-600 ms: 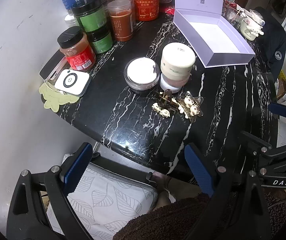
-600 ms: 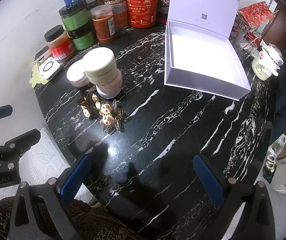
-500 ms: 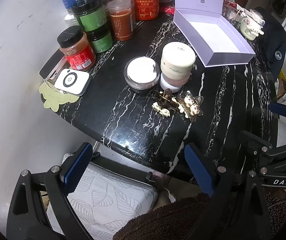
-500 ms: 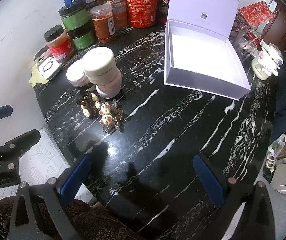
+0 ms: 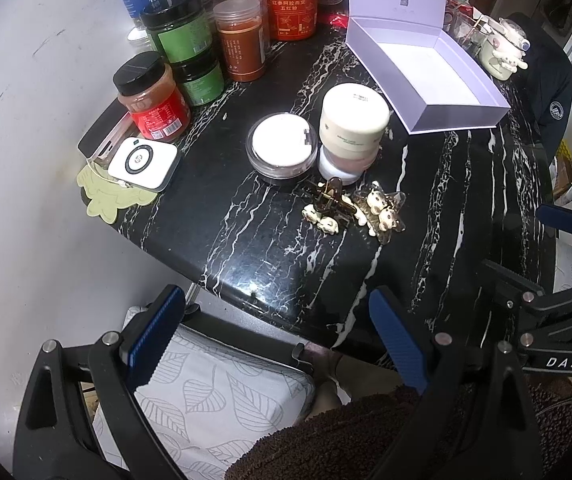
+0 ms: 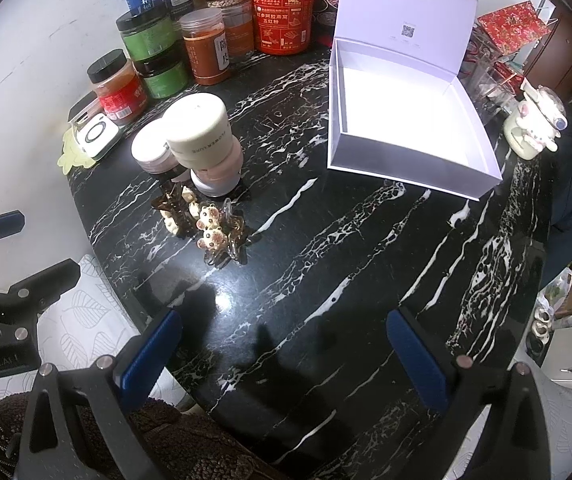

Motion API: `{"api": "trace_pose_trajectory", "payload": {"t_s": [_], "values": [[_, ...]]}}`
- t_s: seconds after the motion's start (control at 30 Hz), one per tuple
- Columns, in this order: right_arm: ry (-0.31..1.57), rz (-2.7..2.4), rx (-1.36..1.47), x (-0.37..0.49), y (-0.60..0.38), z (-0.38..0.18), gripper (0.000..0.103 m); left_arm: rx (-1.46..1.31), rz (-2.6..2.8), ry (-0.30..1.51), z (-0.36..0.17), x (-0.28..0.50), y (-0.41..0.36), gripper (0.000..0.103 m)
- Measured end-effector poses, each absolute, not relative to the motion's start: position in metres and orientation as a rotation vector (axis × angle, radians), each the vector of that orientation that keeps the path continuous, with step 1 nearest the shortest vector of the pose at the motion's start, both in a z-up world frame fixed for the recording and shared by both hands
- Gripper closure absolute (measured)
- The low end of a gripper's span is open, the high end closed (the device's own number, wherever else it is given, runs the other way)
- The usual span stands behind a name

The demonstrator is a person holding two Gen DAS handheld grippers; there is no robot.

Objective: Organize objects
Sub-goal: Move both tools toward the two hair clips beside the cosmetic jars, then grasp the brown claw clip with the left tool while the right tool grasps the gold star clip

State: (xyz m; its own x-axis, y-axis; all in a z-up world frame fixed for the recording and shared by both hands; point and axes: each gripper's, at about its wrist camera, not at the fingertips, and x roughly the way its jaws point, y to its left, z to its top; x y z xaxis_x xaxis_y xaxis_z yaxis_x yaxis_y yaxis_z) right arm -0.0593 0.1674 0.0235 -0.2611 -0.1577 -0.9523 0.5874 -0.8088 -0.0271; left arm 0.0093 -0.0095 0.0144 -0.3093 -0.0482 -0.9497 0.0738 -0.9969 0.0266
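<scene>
Both grippers are hanging above the near edge of a black marble-veined tabletop (image 6: 325, 240), tilted steeply downward. The left gripper (image 5: 282, 340) is holding its jaws spread wide with nothing between them, over the table edge and a leaf-patterned cushion (image 5: 214, 400). The right gripper (image 6: 286, 348) is likewise keeping its jaws wide apart and empty, over bare marble.

Two hair claw clips are lying side by side near the tabletop's left-centre: an amber clip (image 5: 327, 204) with small cream animal figures and, just beside it on the right, a clear clip (image 5: 381, 212) decorated with bear figures. In the left wrist view their long axes are running roughly left to right, the bear clip slanting slightly down to the right.

Just behind the clips a cream jar (image 5: 353, 120) is sitting stacked on a pinkish jar (image 5: 341, 162), and a flat round white-lidded jar (image 5: 282, 146) is standing just to the left.

A white gift box (image 6: 405, 120) is lying open at the far right, its lid standing upright behind it, well apart from the clips. A row of spice jars (image 5: 242, 44) is lining the far edge by the wall.
</scene>
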Motion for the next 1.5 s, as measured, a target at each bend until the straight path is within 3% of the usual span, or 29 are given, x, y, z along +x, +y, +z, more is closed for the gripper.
{"api": "trace_pose_trajectory", "payload": {"t_s": [0.77, 1.17, 1.5], "values": [[0.489, -2.047, 1.566, -0.058, 0.17, 0.004, 0.0, 1.863, -2.416, 0.074, -0.006, 0.014, -0.01, 0.01], [0.455, -2.035, 1.461, -0.058, 0.165, -0.009, 0.0, 1.808, -2.459, 0.201, -0.02, 0.016, -0.017, 0.01], [0.449, -1.993, 1.372, -0.075, 0.153, -0.024, 0.011, 1.729, -2.523, 0.212, -0.037, 0.006, -0.018, 0.01]]}}
